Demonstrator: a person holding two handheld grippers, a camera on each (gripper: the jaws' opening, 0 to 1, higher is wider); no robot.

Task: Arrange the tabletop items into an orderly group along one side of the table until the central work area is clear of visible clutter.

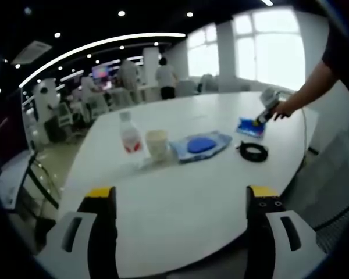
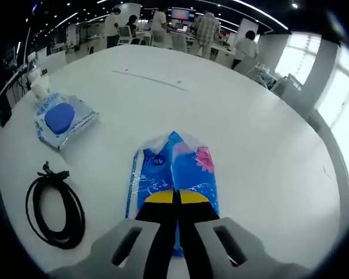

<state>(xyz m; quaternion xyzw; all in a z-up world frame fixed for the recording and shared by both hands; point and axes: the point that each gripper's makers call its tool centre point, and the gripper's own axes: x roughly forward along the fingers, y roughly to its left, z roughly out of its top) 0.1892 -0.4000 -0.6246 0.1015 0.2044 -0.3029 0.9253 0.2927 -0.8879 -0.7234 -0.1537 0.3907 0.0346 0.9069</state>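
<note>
The blue packet (image 2: 173, 174) lies flat on the white counter (image 2: 262, 145), apart from the rest, and the right claw (image 2: 175, 197) is clenched on its near edge. To its left sits the coiled black cable (image 2: 54, 210), also stray. Farther off, a water bottle (image 1: 130, 135), a pale cup (image 1: 157, 144) and a wet-wipe pack with a blue lid (image 1: 201, 145) already stand in a loose row. The left claw (image 1: 181, 200) hangs released above the near counter edge. By my reading, grouping is roughly half done: packet and cable remain to join the row.
</note>
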